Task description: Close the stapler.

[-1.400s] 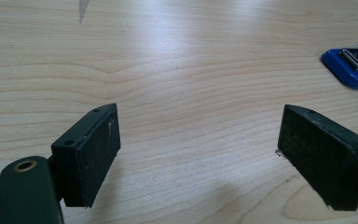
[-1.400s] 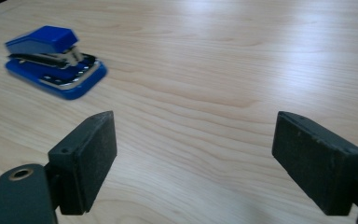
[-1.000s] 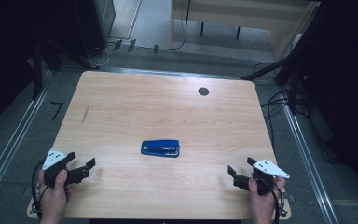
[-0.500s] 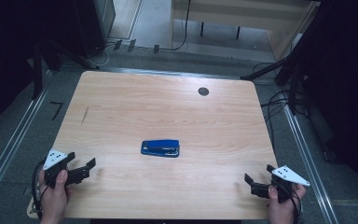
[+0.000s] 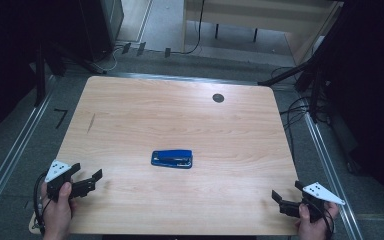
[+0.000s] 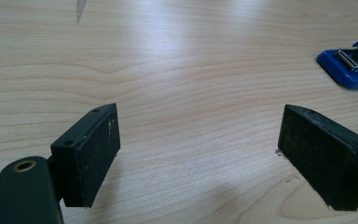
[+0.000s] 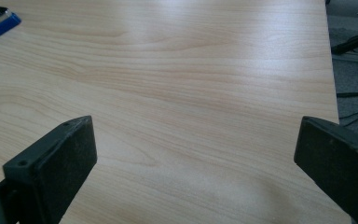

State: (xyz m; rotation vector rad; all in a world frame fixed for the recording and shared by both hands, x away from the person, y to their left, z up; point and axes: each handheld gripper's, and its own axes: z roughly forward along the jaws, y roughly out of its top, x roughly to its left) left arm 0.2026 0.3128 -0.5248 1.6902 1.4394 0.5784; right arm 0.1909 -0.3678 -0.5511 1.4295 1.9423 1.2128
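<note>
A: Where does the work stand?

B: Hardly begun, I judge. The flat blue stapler with metal fittings [image 5: 172, 159] lies alone near the middle of the pale wooden table [image 5: 180, 115], untouched and well apart from both tools.

A: And the grippers?

B: The left gripper [image 5: 87, 181] hovers at the near left corner, jaws spread wide with nothing between them; in the left gripper view the stapler [image 6: 352, 65] sits off to the upper right. The right gripper [image 5: 286, 197] is at the near right corner, by the table's edge. Its jaws have just been opening and stand as wide as they go, empty.

A: What is left, then?

B: Everything, it seems: reaching the stapler, closing on it, and handling it.
</note>
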